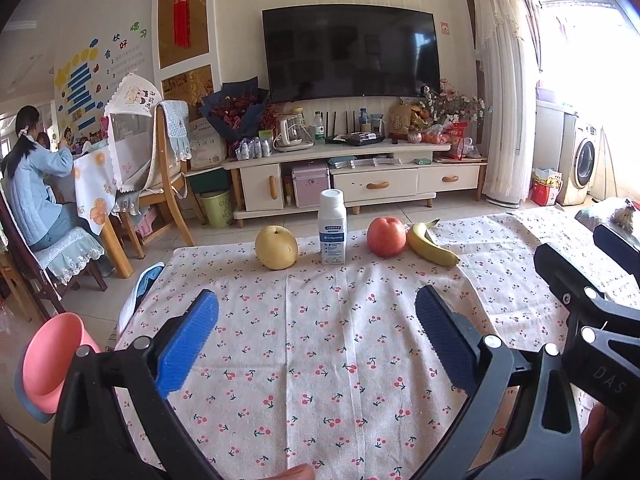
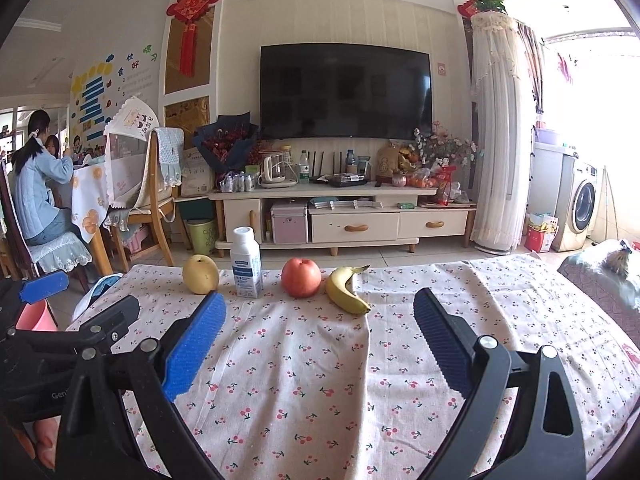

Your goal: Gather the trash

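A white plastic bottle (image 1: 332, 227) (image 2: 245, 263) stands upright near the far edge of the cherry-print tablecloth (image 1: 320, 340) (image 2: 320, 360). A yellow pear (image 1: 276, 247) (image 2: 201, 274) lies to its left. To its right lie a red apple (image 1: 386, 236) (image 2: 301, 277) and a banana (image 1: 430, 243) (image 2: 346, 289). My left gripper (image 1: 318, 332) is open above the near cloth, nothing between its blue pads. My right gripper (image 2: 320, 332) is open too, well short of the row. A pink bin (image 1: 48, 364) (image 2: 36, 314) sits on the floor left of the table.
Beyond the table are a TV stand (image 1: 360, 172), a green waste bin (image 1: 218, 208) and a wooden chair (image 1: 168, 184). A person (image 1: 32, 184) sits at a dining table far left. A washing machine (image 1: 582, 164) stands at right. A sofa edge (image 2: 600, 276) borders the table's right.
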`<state>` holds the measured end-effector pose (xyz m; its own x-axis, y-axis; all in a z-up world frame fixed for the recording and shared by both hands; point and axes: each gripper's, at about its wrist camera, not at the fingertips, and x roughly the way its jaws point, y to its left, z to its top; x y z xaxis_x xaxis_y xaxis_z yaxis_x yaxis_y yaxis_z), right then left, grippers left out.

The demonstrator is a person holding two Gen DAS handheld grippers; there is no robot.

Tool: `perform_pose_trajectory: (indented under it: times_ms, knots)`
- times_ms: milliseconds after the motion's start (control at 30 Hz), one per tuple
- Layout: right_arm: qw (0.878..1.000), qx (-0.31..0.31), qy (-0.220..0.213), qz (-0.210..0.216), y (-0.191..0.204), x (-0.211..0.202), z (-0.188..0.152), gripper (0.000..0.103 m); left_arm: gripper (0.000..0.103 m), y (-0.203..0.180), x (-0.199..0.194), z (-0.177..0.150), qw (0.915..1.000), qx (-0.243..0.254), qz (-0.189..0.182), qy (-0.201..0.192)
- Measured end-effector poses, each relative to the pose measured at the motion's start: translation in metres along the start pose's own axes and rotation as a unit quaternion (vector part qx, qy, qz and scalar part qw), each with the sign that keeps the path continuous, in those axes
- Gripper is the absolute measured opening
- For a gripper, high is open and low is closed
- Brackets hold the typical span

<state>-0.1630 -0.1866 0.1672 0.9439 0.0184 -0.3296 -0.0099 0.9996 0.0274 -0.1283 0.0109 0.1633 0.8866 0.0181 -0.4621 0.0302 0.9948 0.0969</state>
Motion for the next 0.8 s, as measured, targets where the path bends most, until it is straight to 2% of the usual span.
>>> perform_pose_trajectory:
  times_ms: [800]
  knots:
    - [1.0, 0.018, -0.019, -0.013, -0.023, -0.014, 0.004, 0.095, 0.099, -0.015, -0.01, 0.007, 0.9999, 0.0, -0.003, -0.01]
